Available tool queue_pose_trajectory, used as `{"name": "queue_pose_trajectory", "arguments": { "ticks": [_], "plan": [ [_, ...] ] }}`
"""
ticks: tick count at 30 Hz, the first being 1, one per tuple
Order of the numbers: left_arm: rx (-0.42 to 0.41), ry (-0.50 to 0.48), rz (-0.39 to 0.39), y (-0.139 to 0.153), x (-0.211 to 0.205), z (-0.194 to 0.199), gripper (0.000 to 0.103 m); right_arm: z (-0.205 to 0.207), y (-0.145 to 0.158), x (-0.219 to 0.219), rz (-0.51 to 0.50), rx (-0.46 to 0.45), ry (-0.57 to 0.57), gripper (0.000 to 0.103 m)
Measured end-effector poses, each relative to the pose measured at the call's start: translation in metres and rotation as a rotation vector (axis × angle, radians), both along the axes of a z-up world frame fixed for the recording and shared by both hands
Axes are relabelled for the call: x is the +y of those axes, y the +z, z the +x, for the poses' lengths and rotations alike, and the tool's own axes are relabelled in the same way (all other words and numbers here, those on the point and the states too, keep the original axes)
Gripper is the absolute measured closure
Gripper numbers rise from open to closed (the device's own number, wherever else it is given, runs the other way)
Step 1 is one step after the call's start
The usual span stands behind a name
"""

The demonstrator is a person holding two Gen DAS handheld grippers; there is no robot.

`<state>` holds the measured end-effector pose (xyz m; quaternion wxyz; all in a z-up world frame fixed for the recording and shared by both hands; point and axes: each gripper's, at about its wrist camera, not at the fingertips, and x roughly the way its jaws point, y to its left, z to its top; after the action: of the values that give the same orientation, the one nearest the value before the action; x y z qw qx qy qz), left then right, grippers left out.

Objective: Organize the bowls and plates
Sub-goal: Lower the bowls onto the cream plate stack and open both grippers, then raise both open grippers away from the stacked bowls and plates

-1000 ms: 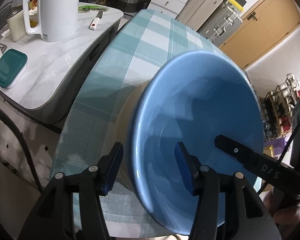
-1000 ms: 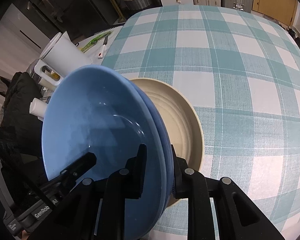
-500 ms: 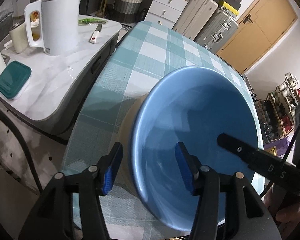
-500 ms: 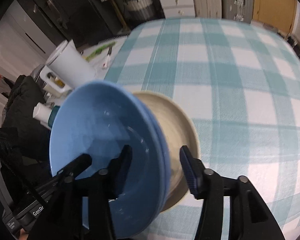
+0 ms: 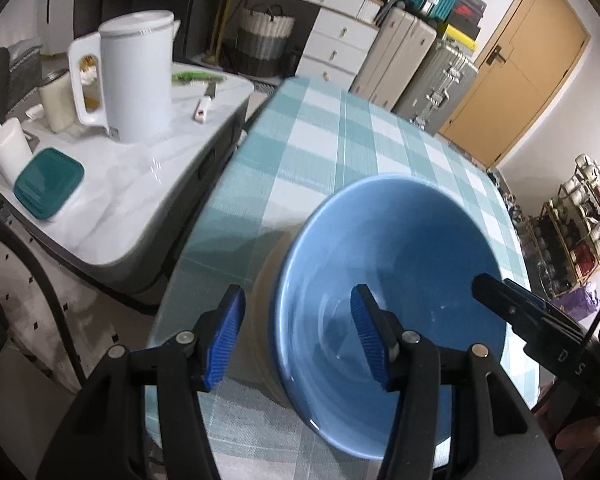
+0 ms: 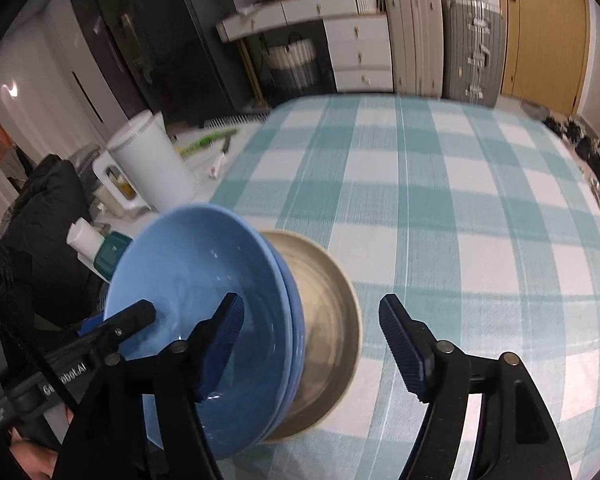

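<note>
A blue bowl (image 5: 396,264) sits nested in a second blue bowl on a beige plate (image 6: 332,320) near the table's left front edge; it also shows in the right wrist view (image 6: 192,272). My left gripper (image 5: 298,336) is open, its jaws straddling the bowls' near rim without closing on it. My right gripper (image 6: 310,340) is open wide, with one jaw over the bowl's inside and the other past the plate's edge. The plate is mostly hidden in the left wrist view.
The table wears a teal and white checked cloth (image 6: 440,200). A side counter (image 5: 112,208) on the left carries a white kettle (image 5: 132,76), a teal lidded box (image 5: 48,188), a jar and a knife. Suitcases, drawers and a door stand behind.
My right gripper opened from shut on the bowl's rim and drew back and up. My left gripper also pulled back a little; the bowls now rest on the plate.
</note>
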<state>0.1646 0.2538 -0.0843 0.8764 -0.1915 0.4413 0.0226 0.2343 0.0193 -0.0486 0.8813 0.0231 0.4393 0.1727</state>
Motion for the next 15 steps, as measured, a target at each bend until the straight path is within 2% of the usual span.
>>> {"name": "queue_pose_trajectory", "arguments": {
  "ticks": [3, 4, 5, 8, 11, 15],
  "plan": [
    [-0.057, 0.028, 0.024, 0.011, 0.002, -0.01, 0.047, -0.018, 0.011, -0.013, 0.045, -0.103, 0.019, 0.029],
    [-0.079, 0.034, 0.034, 0.015, 0.002, -0.014, 0.046, -0.024, 0.015, -0.018, 0.061, -0.134, 0.022, 0.024],
    [-0.097, 0.037, 0.046, 0.019, 0.001, -0.019, 0.041, -0.033, 0.019, -0.025, 0.084, -0.178, 0.025, 0.017],
    [-0.168, 0.06, 0.094, 0.031, -0.004, -0.035, 0.021, -0.058, 0.027, -0.045, 0.134, -0.288, 0.033, 0.009],
    [-0.26, 0.07, 0.157, 0.047, -0.018, -0.055, 0.021, -0.08, 0.03, -0.062, 0.147, -0.352, 0.061, 0.005],
    [-0.351, 0.085, 0.194, 0.061, -0.036, -0.077, 0.021, -0.106, 0.029, -0.082, 0.113, -0.422, 0.073, 0.003]
  ]
}}
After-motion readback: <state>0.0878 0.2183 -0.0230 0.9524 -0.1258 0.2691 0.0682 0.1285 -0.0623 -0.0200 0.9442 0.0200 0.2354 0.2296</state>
